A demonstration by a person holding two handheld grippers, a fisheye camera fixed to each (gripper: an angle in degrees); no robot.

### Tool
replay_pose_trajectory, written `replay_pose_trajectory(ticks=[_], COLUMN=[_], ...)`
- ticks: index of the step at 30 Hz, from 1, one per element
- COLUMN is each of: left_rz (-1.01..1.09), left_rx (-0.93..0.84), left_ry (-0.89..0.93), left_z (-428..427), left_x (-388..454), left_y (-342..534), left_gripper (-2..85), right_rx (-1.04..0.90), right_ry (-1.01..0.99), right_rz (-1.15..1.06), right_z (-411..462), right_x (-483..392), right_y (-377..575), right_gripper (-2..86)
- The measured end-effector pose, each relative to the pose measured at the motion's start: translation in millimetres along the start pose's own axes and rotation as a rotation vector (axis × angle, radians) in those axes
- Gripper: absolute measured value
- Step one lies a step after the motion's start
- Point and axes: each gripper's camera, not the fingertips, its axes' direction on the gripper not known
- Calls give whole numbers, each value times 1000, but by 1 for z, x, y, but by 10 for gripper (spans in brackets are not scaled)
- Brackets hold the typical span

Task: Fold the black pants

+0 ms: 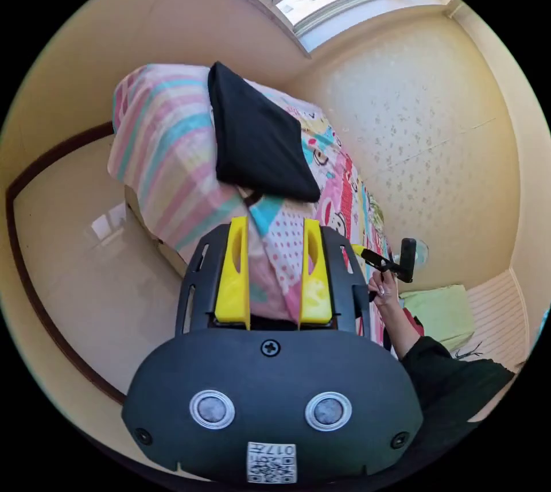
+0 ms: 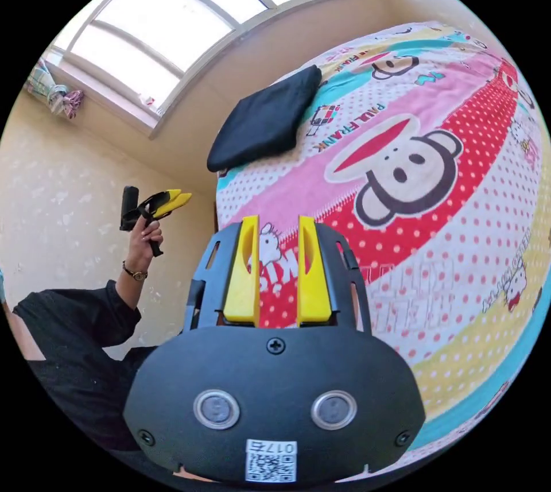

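The black pants [image 1: 255, 136] lie folded into a compact rectangle near the corner of the bed [image 1: 166, 147], on its colourful cartoon sheet. In the right gripper view the same folded pants [image 2: 267, 119] rest at the bed's far corner below the window. My left gripper [image 1: 274, 228] hangs above the bed short of the pants, its yellow jaws apart with nothing between them. My right gripper [image 2: 276, 225] is also open and empty over the sheet [image 2: 413, 216]. The right gripper [image 1: 367, 254] appears in the left view held in a hand, and the left gripper [image 2: 172, 200] appears in the right view, raised in a hand.
A person in a black sleeve [image 2: 74, 320] stands beside the bed. A window [image 2: 172, 15] runs along the wall above the bed's corner. Shiny floor [image 1: 86, 285] lies beside the bed. A green cushion [image 1: 439, 311] sits by the wall.
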Motion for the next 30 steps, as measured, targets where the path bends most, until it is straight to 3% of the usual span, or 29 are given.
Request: replay_pose_trajectory(ticks=[3, 6, 9, 12, 13, 14, 17, 18, 21, 25, 30], left_rz=[-1, -46, -171, -135, -115, -57, 21, 29, 102, 139, -50], left_rx=[56, -29, 47, 76, 58, 14, -81, -123, -234, -429, -764], left_ry=[-100, -148, -81, 6, 36, 127, 483, 608, 760, 891, 1065], left_z=[6, 42, 39, 7, 3, -3, -10, -11, -18, -9, 61], left_x=[-12, -30, -36, -12, -4, 15, 66, 88, 150, 209, 246], left_y=[-64, -104, -100, -103, -105, -112, -122, -124, -116, -79, 20], left_gripper=[135, 100, 69, 51, 50, 50, 50, 50, 50, 50, 50], right_rx=[-7, -36, -67, 69, 137, 213, 423, 455, 536, 614, 734], right_ry=[36, 62, -195, -362, -561, -752, -992, -1001, -918, -665, -444], right_rz=[68, 206, 311, 295, 312, 364, 372, 362, 199, 46, 71], right_z=[40, 85, 122, 98, 80, 63, -3, -20, -123, -250, -314], right_x=[14, 40, 69, 91, 110, 130, 154, 156, 146, 121, 112], right_y=[-90, -141, -138, -103, -87, -68, -24, -15, 38, 165, 340], right_gripper=[133, 138, 99, 58, 47, 41, 31, 30, 25, 19, 17])
